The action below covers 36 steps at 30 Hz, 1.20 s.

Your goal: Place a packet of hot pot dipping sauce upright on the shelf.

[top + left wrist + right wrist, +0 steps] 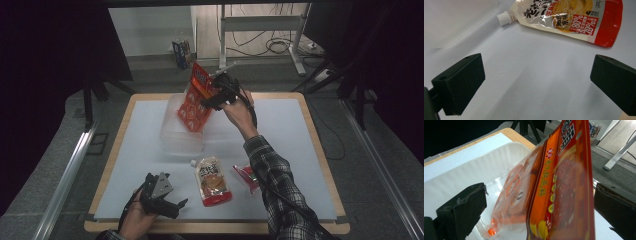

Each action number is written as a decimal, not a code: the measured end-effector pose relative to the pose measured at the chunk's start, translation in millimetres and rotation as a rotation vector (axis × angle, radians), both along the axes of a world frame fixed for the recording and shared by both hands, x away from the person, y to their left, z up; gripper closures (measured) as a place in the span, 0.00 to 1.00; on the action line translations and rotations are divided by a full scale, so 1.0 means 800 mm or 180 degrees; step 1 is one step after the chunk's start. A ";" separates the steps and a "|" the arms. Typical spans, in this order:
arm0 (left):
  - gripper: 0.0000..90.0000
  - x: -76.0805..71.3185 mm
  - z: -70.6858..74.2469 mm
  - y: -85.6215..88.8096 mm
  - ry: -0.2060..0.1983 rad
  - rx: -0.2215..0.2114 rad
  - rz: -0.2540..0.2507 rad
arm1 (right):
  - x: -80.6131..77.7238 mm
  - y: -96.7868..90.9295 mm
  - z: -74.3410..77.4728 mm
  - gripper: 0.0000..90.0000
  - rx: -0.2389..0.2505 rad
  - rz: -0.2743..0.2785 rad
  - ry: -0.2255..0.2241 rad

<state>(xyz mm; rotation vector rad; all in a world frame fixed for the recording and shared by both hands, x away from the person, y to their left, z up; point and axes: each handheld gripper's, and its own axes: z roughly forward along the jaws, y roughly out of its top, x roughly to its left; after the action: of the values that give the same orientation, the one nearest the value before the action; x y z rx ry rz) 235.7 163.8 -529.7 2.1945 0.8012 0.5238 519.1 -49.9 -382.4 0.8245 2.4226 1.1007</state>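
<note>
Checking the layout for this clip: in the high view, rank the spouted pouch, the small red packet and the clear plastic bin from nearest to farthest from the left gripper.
From the left gripper, at the table's near left edge:
1. Spouted pouch, just to its right, lying flat.
2. Small red packet, further right, beside the sleeve.
3. Clear plastic bin, toward the far side, with the orange bag standing in it.

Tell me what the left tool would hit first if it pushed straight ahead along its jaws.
Probably the spouted sauce pouch lying on the white table mat. The left tool is open, with bare mat between its jaws and the pouch; depth is hard to judge.
</note>
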 end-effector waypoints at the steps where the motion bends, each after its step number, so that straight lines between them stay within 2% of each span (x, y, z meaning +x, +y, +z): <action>1: 0.00 0.000 0.000 0.000 0.0002 0.0005 -0.0006 | -0.001 -0.001 0.000 0.00 0.0004 -0.0002 0.0004; 9: 0.00 0.000 -0.001 -0.001 0.0007 0.0033 -0.0026 | -0.011 -0.013 -0.004 0.00 0.0048 -0.0026 -0.0019; 13: 0.00 0.000 -0.001 -0.001 0.0002 0.0035 -0.0029 | -0.016 -0.020 -0.006 0.00 0.0149 -0.0018 -0.0011; 17: 0.00 0.000 -0.001 -0.001 -0.0005 0.0031 -0.0022 | -0.022 -0.025 -0.007 0.00 0.0180 -0.0005 -0.0011; 25: 0.00 0.000 0.000 -0.001 0.0025 -0.0043 -0.0019 | -0.037 -0.030 -0.012 0.00 0.0125 0.0035 0.0022; 36: 0.00 0.000 0.000 -0.001 0.0032 -0.0046 -0.0008 | -0.062 -0.036 -0.023 0.00 0.0105 0.0107 0.0071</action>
<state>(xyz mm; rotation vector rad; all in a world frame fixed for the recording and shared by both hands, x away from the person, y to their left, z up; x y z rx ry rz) 235.6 163.4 -529.3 2.1861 0.8052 0.5049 469.9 -79.0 -400.7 0.8135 2.4514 1.1529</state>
